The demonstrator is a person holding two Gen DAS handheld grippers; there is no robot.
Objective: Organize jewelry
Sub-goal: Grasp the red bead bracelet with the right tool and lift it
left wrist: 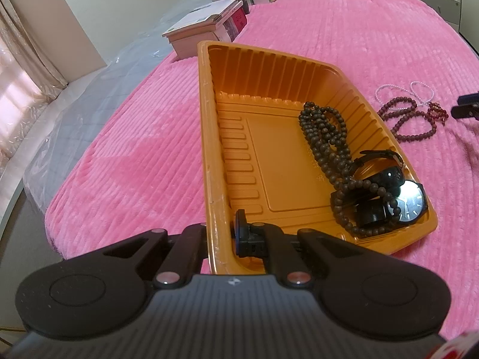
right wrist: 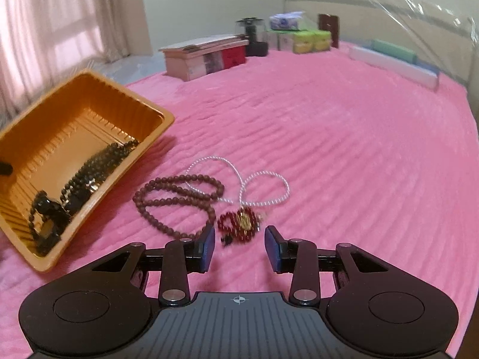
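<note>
My left gripper (left wrist: 220, 233) is shut on the near left rim of an orange plastic tray (left wrist: 206, 137), which also shows in the right wrist view (right wrist: 89, 179). In the tray lie dark bead strings (left wrist: 323, 137) and black watches (left wrist: 398, 197). On the pink blanket to its right lie a brown bead string (right wrist: 176, 197), a white pearl necklace (right wrist: 263, 185) and a red bead bracelet with a gold charm (right wrist: 239, 224). My right gripper (right wrist: 239, 245) is open, its fingers on either side of the red bracelet, just short of it.
At the back of the bed stand a wooden box (right wrist: 203, 56), books, green tissue packs (right wrist: 311, 40) and a dark jar (right wrist: 254, 36). A long white box (right wrist: 395, 65) lies at the back right. Clear plastic sheeting and curtains (right wrist: 60, 30) are at the left.
</note>
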